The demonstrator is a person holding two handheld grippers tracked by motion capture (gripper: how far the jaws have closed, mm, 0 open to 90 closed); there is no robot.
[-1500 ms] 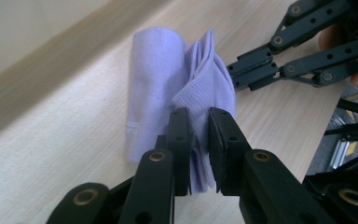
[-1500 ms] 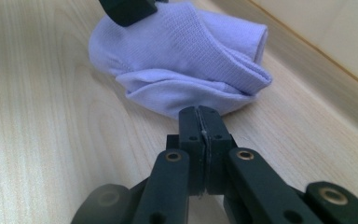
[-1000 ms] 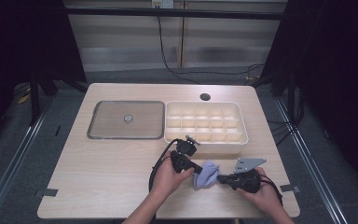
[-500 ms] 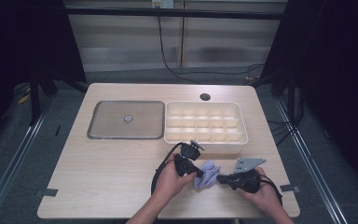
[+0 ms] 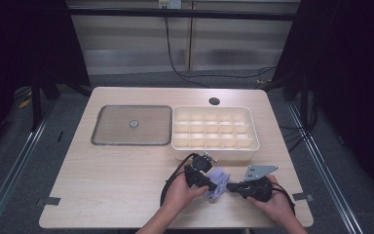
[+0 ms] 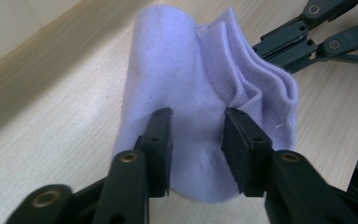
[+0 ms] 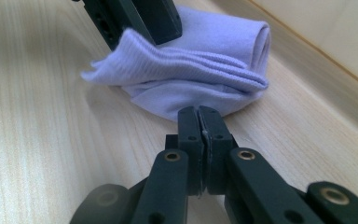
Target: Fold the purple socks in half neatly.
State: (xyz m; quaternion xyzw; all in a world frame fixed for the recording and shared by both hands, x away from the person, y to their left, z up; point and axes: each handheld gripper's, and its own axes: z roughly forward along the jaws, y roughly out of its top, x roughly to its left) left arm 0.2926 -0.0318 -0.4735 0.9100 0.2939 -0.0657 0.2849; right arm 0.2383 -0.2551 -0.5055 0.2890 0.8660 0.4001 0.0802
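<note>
I see the sock (image 5: 216,182) folded on the desk (image 5: 102,180), just in front of the box (image 5: 215,132) — between my two tools. My left hand-held gripper (image 6: 196,140) pinches the sock's fold; my right hand-held gripper (image 7: 199,122) is closed on nothing, its tips just beside the sock's edge

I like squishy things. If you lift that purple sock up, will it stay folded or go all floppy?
Probably floppy: the sock is soft knit cloth, and it puckers between the left gripper jaws. Its loosely stacked folds would likely droop open. It looks light, and unlikely to roll.
</note>
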